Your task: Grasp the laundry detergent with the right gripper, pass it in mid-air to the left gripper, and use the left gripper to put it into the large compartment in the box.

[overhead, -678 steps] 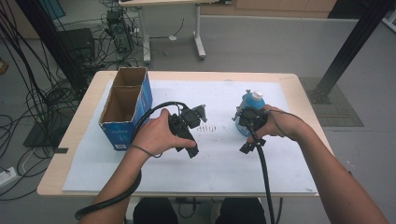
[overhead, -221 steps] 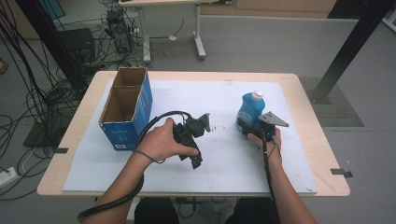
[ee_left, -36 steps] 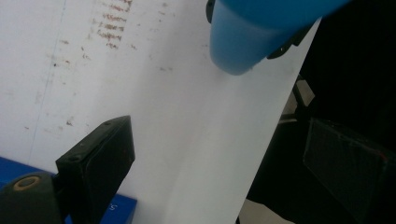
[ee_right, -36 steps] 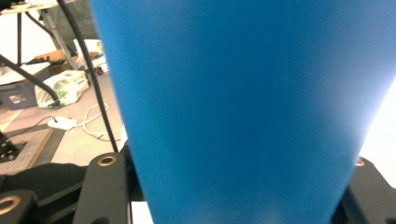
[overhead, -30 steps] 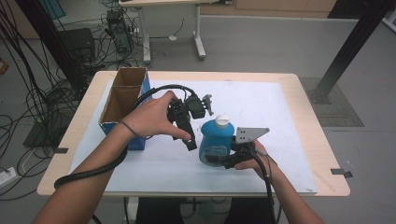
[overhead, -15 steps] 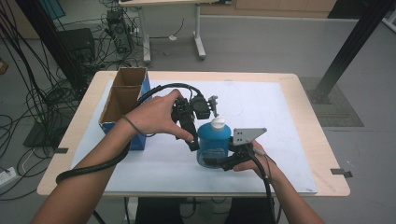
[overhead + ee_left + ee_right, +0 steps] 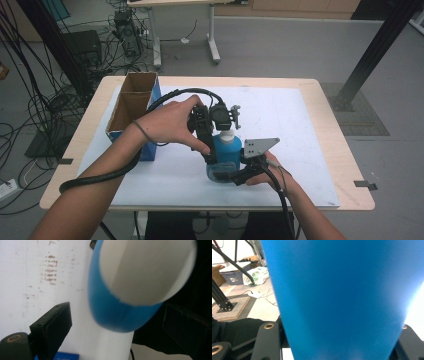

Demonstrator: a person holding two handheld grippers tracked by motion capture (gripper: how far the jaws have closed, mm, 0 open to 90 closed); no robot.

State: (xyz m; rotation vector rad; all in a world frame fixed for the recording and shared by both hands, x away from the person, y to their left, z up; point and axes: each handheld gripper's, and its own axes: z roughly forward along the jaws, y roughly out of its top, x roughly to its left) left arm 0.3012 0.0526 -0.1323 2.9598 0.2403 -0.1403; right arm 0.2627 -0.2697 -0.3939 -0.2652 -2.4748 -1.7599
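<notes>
While the blue bottle [image 7: 223, 159] is being held upright near the middle of the tabletop's [image 7: 320, 150] near edge, clamped low on its body by the right tongs [image 7: 235, 175], the left tongs [image 7: 220, 131] are being kept wide around its white cap [image 7: 147, 270]; they are best being centred squarely before being closed

Even, soft daylight in the high view, faint shadows. Both gripper views are blurred up close; glare whitens the right gripper view's right edge.
</notes>
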